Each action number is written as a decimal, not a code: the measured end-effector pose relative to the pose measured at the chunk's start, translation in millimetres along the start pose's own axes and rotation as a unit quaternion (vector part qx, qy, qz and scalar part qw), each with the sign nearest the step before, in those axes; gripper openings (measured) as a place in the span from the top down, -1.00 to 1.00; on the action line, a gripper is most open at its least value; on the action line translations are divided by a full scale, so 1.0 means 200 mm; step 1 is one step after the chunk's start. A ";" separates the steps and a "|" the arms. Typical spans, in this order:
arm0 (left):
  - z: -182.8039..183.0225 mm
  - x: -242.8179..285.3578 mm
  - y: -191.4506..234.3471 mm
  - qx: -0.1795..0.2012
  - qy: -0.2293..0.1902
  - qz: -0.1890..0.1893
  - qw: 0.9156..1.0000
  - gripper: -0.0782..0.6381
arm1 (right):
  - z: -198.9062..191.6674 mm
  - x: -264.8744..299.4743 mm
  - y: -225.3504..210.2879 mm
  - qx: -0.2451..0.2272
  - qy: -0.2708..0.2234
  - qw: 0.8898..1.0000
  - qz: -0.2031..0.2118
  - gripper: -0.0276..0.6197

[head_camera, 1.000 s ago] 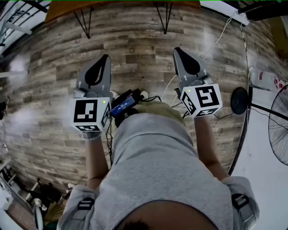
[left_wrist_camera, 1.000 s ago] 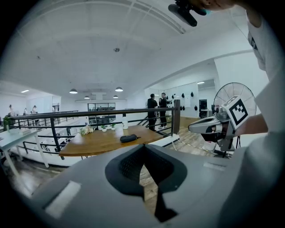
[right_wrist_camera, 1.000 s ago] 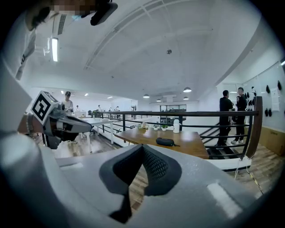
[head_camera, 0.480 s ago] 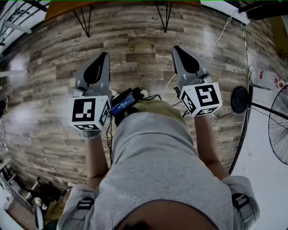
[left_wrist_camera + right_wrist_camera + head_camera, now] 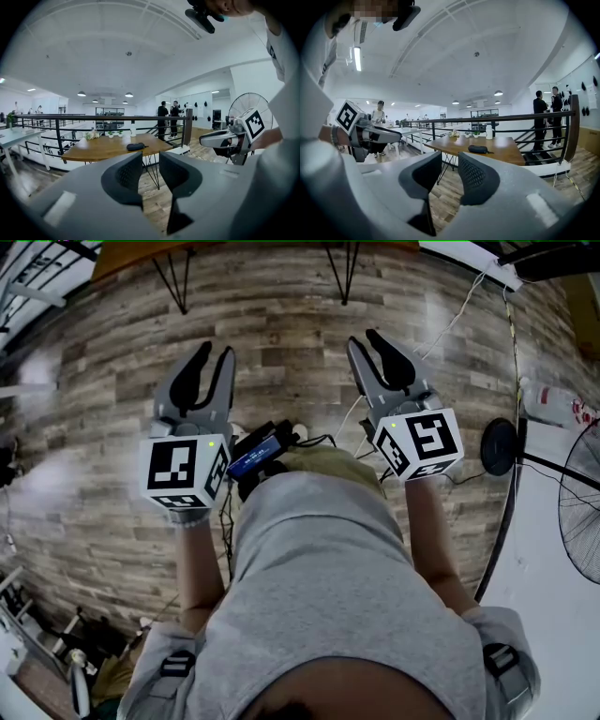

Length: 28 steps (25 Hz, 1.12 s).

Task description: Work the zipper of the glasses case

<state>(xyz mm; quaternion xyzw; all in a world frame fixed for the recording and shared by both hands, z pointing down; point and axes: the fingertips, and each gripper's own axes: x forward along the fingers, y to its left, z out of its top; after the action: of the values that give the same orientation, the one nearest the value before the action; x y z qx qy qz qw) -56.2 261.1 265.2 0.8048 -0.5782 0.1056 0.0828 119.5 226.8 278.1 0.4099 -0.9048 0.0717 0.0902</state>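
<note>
As left claw (image 5: 213,354) and right claw (image 5: 366,339) have just been opening, both spread and empty, glasses case (image 5: 477,149) lies on desk (image 5: 508,146), far off at 12 o'clock. Advice: close in first, steady case with one claw, pinch zipper with the other.

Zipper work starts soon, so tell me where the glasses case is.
The glasses case lies on the wooden table ahead in both gripper views, nearer than the white bottle.

Bright ceiling light, fisheye-warped edges

Jaws just opening, nothing between: left tongs (image 5: 215,352), right tongs (image 5: 365,339)
</note>
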 end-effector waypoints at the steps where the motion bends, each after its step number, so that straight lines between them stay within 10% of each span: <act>1: 0.00 0.00 0.00 -0.001 0.000 0.000 1.000 0.47 | 0.00 0.00 0.00 0.000 0.001 1.000 -0.001 0.58; 28: 0.10 0.38 -0.05 0.016 -0.007 -0.075 0.997 0.48 | -0.01 0.04 -0.30 0.019 -0.001 0.997 -0.070 0.57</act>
<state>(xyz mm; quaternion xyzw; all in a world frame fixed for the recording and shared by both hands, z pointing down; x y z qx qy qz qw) -21.5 189.2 266.6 0.8479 -0.5149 0.1028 0.0738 159.9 182.7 285.6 0.4736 -0.8726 0.0824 0.0861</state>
